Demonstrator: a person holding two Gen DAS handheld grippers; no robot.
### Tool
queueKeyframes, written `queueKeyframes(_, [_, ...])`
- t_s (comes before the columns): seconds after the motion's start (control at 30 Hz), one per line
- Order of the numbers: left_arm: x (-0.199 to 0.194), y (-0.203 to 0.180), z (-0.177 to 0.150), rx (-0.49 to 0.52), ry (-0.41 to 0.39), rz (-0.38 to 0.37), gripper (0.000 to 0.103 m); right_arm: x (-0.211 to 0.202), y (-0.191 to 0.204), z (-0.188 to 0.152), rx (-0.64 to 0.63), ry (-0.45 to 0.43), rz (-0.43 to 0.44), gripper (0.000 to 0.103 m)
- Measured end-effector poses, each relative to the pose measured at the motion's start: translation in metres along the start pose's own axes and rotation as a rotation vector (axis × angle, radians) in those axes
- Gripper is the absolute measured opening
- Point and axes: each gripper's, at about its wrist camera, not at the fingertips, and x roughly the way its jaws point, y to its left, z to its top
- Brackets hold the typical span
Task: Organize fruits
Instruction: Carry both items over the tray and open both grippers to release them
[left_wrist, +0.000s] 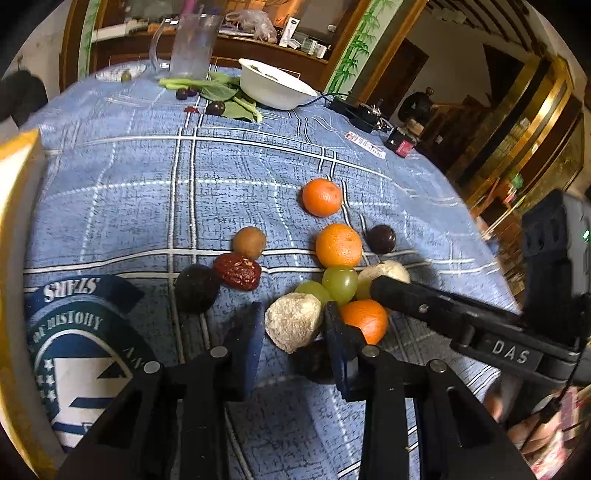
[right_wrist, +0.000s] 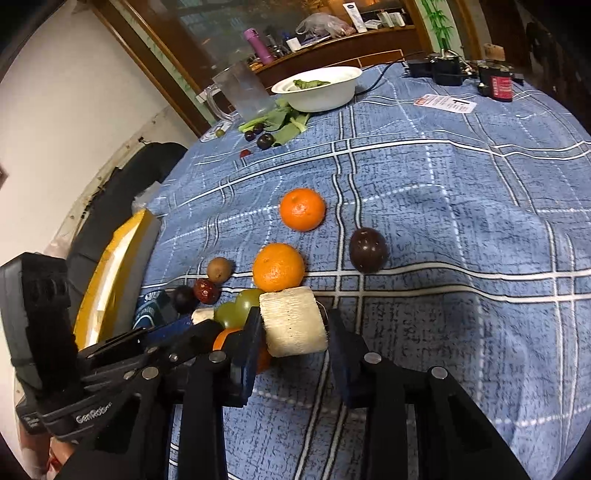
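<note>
Bench w/ blue plaid cloth (left_wrist: 221, 177), fruit clustered near the front edge.

Left claw (left_wrist: 293, 325) is narrowed round a pale, rough, roundish piece (left_wrist: 293, 321); its right pad touches, the left pad (left_wrist: 255, 332) shows a thin gap, so a firm grip can't be told.

Right claw (right_wrist: 293, 326) straddles a white ribbed cylinder-shaped piece (right_wrist: 293, 321): the left pad is against it, the right pad stands clear, so not clamped.

Landmark = the middle orange (left_wrist: 338, 245). Just behind it sits another orange (left_wrist: 322, 196); a third orange (left_wrist: 365, 319) lies in front, beside the left claw's right finger. Two green grapes (left_wrist: 340, 283) touch the landmark's front. Dark plum-like fruit (left_wrist: 381, 239) sits just right of it. Left of it: a brown round fruit (left_wrist: 249, 242), a red date (left_wrist: 238, 271) and a dark round fruit (left_wrist: 195, 288).

White bowl (left_wrist: 273, 85), a clear jug (left_wrist: 190, 44) and leafy greens (left_wrist: 229, 98) sit far behind it.
</note>
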Motion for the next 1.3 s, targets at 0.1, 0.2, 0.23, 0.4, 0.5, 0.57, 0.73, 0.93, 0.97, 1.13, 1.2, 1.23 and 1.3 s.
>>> queueKeyframes(0.1, [-0.010,0.000,-0.004,0.003,-0.013,0.001,0.031,-0.006,0.004,-0.005,-0.012,-0.006,-0.020,0.036])
queueKeyframes(0.2, [-0.030,0.006,-0.009,-0.025,-0.048,0.013,0.031,-0.017,0.007,-0.009,-0.020,-0.032,-0.029,0.036])
queueKeyframes(0.23, [-0.039,0.009,-0.011,-0.040,-0.060,0.015,0.031,-0.021,0.008,-0.010,-0.023,-0.038,-0.031,0.036])
queueKeyframes(0.4, [-0.089,0.031,-0.017,-0.102,-0.151,0.075,0.031,-0.040,0.027,-0.011,-0.055,-0.075,-0.016,0.036])
queueKeyframes(0.5, [-0.119,0.057,-0.021,-0.149,-0.205,0.162,0.032,-0.046,0.049,-0.010,-0.091,-0.084,0.010,0.036])
queueKeyframes(0.57, [-0.136,0.076,-0.025,-0.187,-0.234,0.221,0.032,-0.047,0.070,-0.010,-0.126,-0.079,0.037,0.036])
queueKeyframes(0.73, [-0.173,0.131,-0.044,-0.292,-0.281,0.370,0.032,-0.029,0.136,-0.012,-0.219,-0.036,0.123,0.037])
queueKeyframes(0.93, [-0.180,0.174,-0.066,-0.374,-0.254,0.401,0.032,0.026,0.220,-0.011,-0.329,0.054,0.189,0.037])
queueKeyframes(0.97, [-0.179,0.178,-0.067,-0.379,-0.245,0.400,0.032,0.036,0.231,-0.011,-0.343,0.065,0.188,0.037])
queueKeyframes(1.13, [-0.175,0.194,-0.074,-0.399,-0.226,0.388,0.032,0.087,0.273,-0.006,-0.393,0.127,0.160,0.037])
queueKeyframes(1.2, [-0.173,0.199,-0.075,-0.415,-0.223,0.377,0.032,0.104,0.285,-0.004,-0.412,0.140,0.136,0.037])
queueKeyframes(1.23, [-0.173,0.199,-0.076,-0.417,-0.223,0.374,0.032,0.113,0.289,-0.003,-0.415,0.149,0.126,0.038])
queueKeyframes(1.3, [-0.174,0.199,-0.077,-0.401,-0.229,0.375,0.035,0.128,0.295,-0.002,-0.411,0.163,0.110,0.038])
